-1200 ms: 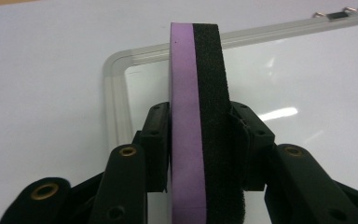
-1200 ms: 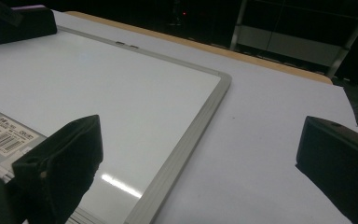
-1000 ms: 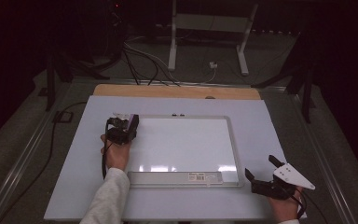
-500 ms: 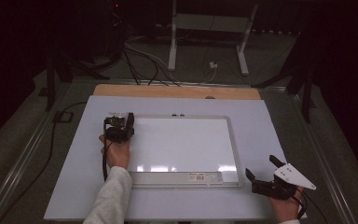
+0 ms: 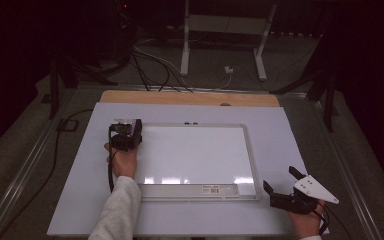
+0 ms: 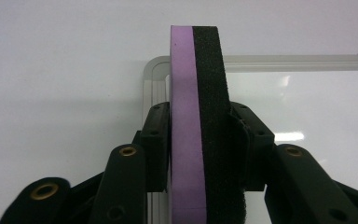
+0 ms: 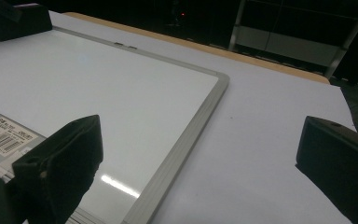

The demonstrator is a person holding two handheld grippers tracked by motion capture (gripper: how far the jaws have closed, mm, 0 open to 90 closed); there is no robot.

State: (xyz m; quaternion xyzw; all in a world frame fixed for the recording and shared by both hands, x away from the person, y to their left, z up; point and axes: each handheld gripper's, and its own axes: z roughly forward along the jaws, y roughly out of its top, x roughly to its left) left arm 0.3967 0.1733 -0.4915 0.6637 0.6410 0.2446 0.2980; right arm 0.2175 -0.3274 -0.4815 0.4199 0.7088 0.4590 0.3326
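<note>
My left gripper (image 6: 198, 114) is shut on a whiteboard eraser (image 6: 196, 70) with a purple foam layer and a black felt layer, held on edge. Its jaws have just been opening a touch, and the pads still press on the eraser. It hovers at the top-left corner of the whiteboard (image 6: 307, 107). In the high view the left gripper (image 5: 129, 132) sits over that same corner of the blank whiteboard (image 5: 195, 155). My right gripper (image 5: 279, 178) stands open off the board's bottom-right corner, nothing between its jaws. In its own view the right gripper (image 7: 200, 154) looks across the board's right frame (image 7: 191, 130).
The board lies on a pale sheet (image 5: 280, 125) that covers the table, with a wooden strip (image 5: 190, 97) along the far edge. A barcode label (image 5: 215, 189) sits on the board's near rail. Cables and a metal stand (image 5: 225, 30) lie on the floor beyond.
The left gripper with the eraser has drifted slightly left along the board's top-left corner. The right gripper has stayed where it was.
</note>
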